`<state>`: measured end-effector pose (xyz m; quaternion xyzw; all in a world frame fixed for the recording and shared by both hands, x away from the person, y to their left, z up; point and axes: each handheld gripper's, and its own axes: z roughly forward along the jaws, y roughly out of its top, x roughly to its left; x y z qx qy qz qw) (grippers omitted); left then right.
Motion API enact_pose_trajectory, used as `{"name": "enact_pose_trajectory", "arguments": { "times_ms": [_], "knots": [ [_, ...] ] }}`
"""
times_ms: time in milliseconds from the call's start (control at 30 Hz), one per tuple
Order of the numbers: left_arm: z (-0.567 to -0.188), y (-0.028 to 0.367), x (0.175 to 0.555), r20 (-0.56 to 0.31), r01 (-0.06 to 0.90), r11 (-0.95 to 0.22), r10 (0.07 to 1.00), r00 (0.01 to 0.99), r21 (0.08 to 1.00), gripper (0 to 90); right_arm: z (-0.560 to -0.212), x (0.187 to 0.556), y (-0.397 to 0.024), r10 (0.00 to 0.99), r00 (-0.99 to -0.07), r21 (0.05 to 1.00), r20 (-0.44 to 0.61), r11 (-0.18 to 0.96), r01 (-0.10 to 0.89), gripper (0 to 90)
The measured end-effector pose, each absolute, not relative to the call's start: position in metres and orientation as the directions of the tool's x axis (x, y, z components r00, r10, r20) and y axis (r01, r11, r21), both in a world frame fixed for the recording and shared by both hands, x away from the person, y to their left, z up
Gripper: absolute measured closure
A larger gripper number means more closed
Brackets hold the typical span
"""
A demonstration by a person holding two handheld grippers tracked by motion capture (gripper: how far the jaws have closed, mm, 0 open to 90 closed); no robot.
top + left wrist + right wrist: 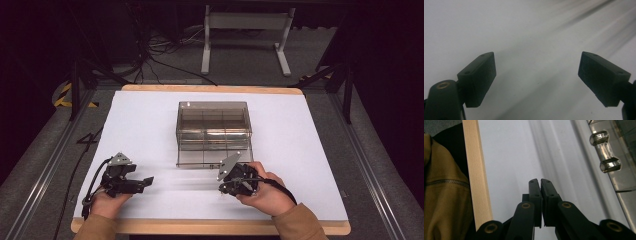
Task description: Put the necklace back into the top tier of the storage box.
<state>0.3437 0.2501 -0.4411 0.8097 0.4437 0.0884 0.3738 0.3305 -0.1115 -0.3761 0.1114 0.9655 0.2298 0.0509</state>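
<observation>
Two grippers sit low over the white bench [150, 125] near its front edge. The left gripper [142, 183] has its jaws spread wide with nothing between them — just bare surface below. The right gripper [540, 183] has its jaws clenched together on nothing, just beside the clear plastic organizer box [214, 132], whose latch [605, 151] is close by.
</observation>
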Motion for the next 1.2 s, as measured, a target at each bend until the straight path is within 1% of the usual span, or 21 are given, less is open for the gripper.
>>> {"name": "enact_pose_trajectory", "arguments": {
  "times_ms": [300,333,433,1200],
  "knots": [
    [-0.443,0.25,0.343,-0.189,0.658,-0.324,0.789,0.584,0.68,15.4,-0.367,0.33,-0.108,0.228,-0.973,0.49,-0.045,0.853,0.178,87.9],
    [-0.443,0.25,0.343,-0.189,0.658,-0.323,0.79,0.583,0.68,15.4,-0.364,0.33,-0.108,0.225,-0.973,0.509,-0.05,0.844,0.169,87.9],
    [-0.443,0.25,0.343,-0.188,0.657,-0.327,0.788,0.586,0.679,15.4,-0.361,0.33,-0.108,0.227,-0.973,0.52,-0.048,0.837,0.17,87.9],
    [-0.443,0.25,0.342,-0.184,0.656,-0.328,0.79,0.585,0.68,15.3,-0.342,0.332,-0.117,0.27,-0.963,0.616,-0.02,0.761,0.201,87.9]
  ]
}}
